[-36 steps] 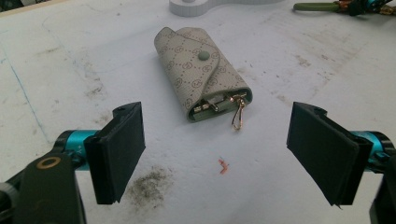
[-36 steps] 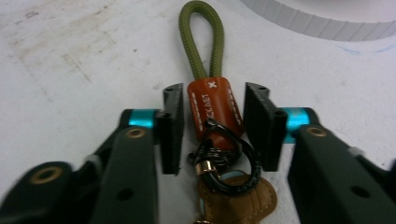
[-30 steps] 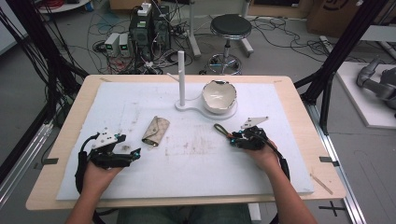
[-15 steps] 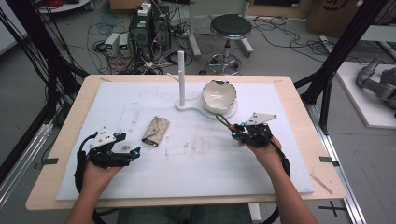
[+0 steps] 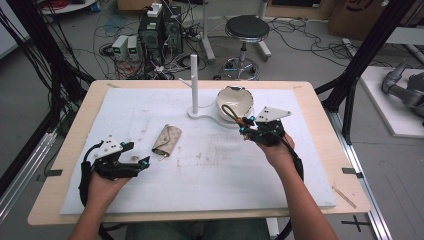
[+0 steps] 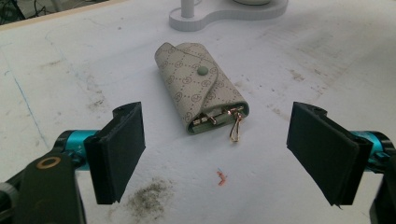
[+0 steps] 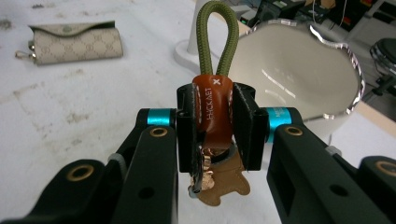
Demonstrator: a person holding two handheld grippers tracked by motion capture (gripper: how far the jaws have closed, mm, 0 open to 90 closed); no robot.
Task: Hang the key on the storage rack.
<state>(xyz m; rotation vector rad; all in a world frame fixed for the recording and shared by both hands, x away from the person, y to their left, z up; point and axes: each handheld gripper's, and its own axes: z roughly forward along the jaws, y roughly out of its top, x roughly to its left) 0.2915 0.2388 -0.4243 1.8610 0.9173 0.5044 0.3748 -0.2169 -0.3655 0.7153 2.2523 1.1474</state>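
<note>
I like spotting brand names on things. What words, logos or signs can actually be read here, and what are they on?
"HUCKAET", roughly, the letters small and partly unclear, with a white "x" above: on the brown leather tab of the green-loop keychain clamped in the right gripper.
Repeating monogram on the beige key pouch: too small to read.
White print on the gripper's blue sleeve: blurred, unreadable.

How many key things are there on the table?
2. A beige key pouch lies flat on the white mat. An orange keychain with a green loop is pinched in the right gripper, beside the bowl.

The brown leather tab (image 7: pixel 212 109) at centre frame reads "HUCKAET", with a small white "x" above it.
</note>
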